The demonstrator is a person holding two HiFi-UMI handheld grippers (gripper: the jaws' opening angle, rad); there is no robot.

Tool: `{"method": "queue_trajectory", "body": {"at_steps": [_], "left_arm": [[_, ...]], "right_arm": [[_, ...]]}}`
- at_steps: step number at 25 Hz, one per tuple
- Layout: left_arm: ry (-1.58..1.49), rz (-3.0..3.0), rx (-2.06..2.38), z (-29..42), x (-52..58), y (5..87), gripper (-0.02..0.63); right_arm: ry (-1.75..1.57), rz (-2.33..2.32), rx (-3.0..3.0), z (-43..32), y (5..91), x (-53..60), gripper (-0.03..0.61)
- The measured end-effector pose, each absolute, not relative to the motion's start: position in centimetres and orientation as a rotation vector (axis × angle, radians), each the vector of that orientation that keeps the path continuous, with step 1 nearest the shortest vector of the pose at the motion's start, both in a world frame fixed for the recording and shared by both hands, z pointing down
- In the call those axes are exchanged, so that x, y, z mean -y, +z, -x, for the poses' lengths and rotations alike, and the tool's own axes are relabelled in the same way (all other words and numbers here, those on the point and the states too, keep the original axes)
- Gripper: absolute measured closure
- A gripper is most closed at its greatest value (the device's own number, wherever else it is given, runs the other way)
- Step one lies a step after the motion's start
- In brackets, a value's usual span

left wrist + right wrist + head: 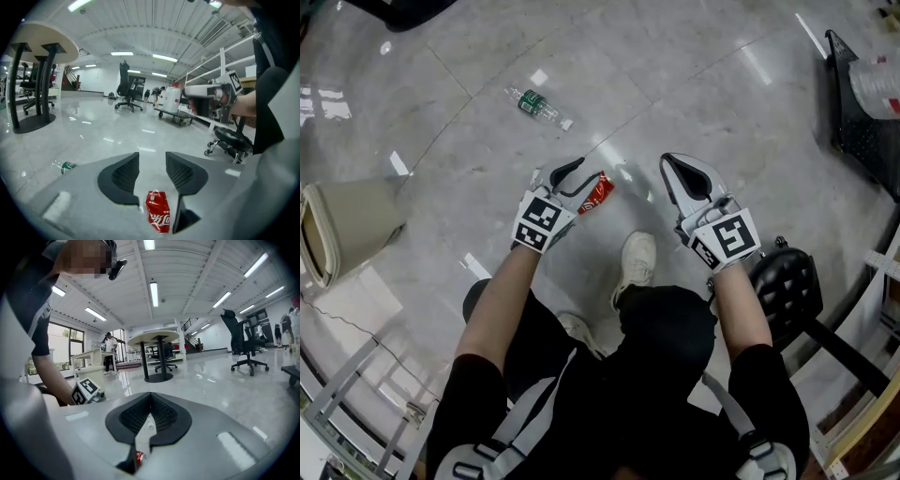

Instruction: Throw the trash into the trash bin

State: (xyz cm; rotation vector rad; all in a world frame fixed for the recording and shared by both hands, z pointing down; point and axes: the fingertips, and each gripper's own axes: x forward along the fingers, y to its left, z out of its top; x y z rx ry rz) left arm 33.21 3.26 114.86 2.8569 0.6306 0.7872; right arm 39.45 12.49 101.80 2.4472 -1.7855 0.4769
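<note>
A crushed red can (598, 192) lies on the glossy grey floor just in front of the person's shoe. My left gripper (572, 173) hangs right beside it, jaws open; in the left gripper view the can (158, 216) shows low in the gap of the left gripper (152, 164), and the pads do not press on it. A clear plastic bottle with a green label (534, 103) lies farther out on the floor. The beige trash bin (352, 225) is at the far left. My right gripper (680, 169) is held to the right of the can, shut and empty.
A black padded stool (787, 286) stands close at the right, and a black cart (862, 122) sits at the upper right. Metal frames (356, 394) edge the lower left. In the right gripper view a round pedestal table (157, 341) and office chairs stand farther away.
</note>
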Motion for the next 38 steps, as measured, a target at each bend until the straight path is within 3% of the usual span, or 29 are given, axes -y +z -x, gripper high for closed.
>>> {"method": "queue_trajectory", "body": {"at_steps": [7, 8, 9, 19, 21, 23, 26, 30, 38], "left_arm": [[1.366, -2.757, -0.805, -31.9, -6.0, 127.1, 0.319], [1.499, -2.713, -0.840, -30.9, -6.5, 129.0, 0.192], [1.619, -2.648, -0.861, -29.9, -7.0, 130.7, 0.140], [2.009, -2.362, -0.915, -23.9, -8.8, 137.5, 0.146], [2.057, -2.340, -0.906, -23.2, -8.6, 138.0, 0.208], [2.055, -2.353, -0.879, -23.0, -8.4, 137.7, 0.318], [2.013, -2.406, -0.841, -23.8, -7.8, 136.1, 0.321], [1.920, -2.534, -0.808, -26.2, -5.7, 130.2, 0.321], [1.640, -2.746, -0.731, -29.4, -3.5, 108.0, 0.319]], "right_arm": [[0.598, -2.468, 1.737, -38.9, 104.3, -15.4, 0.572], [0.610, -2.471, 1.710, -38.9, 104.6, -16.3, 0.572], [0.629, -2.486, 1.677, -39.0, 104.9, -17.4, 0.572], [0.769, -2.616, 1.510, -39.0, 106.4, -23.2, 0.572], [0.778, -2.614, 1.504, -38.8, 106.5, -23.6, 0.572], [0.789, -2.597, 1.508, -38.6, 106.6, -23.9, 0.572], [0.799, -2.572, 1.512, -38.9, 106.0, -23.9, 0.572], [0.827, -2.569, 1.523, -39.6, 103.0, -21.9, 0.572], [0.785, -2.496, 1.597, -38.0, 87.2, -17.3, 0.572]]}}
